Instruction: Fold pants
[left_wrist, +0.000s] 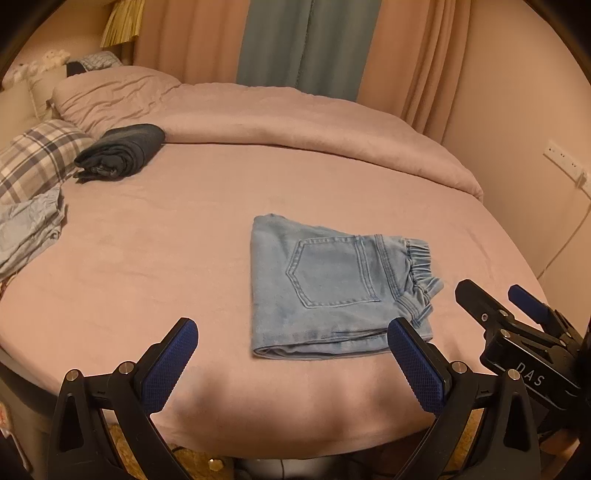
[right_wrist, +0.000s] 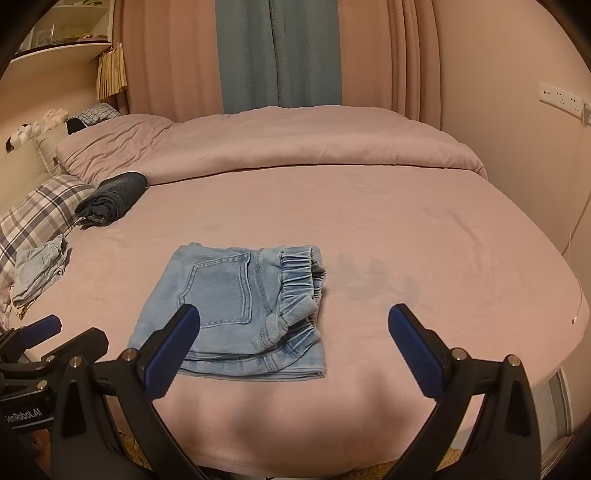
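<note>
jeans (left_wrist: 325, 291) folded into a compact stack, pocket up, flat on bed (left_wrist: 147, 258) near its front edge | left gripper (left_wrist: 291, 363) fingers spread, empty, above front edge | right gripper (right_wrist: 293, 350) fingers spread, empty, beside it | dark garment (left_wrist: 122, 153) near far-left pillows

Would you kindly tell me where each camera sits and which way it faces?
Left wrist view: on the left claw, facing across the bed toward the curtains; folded jeans right of centre, right claw at right.
Right wrist view: on the right claw, same heading; jeans left of centre, left claw at left.
Shared: jeans, bed, dark rolled garment, both claws open.
</note>
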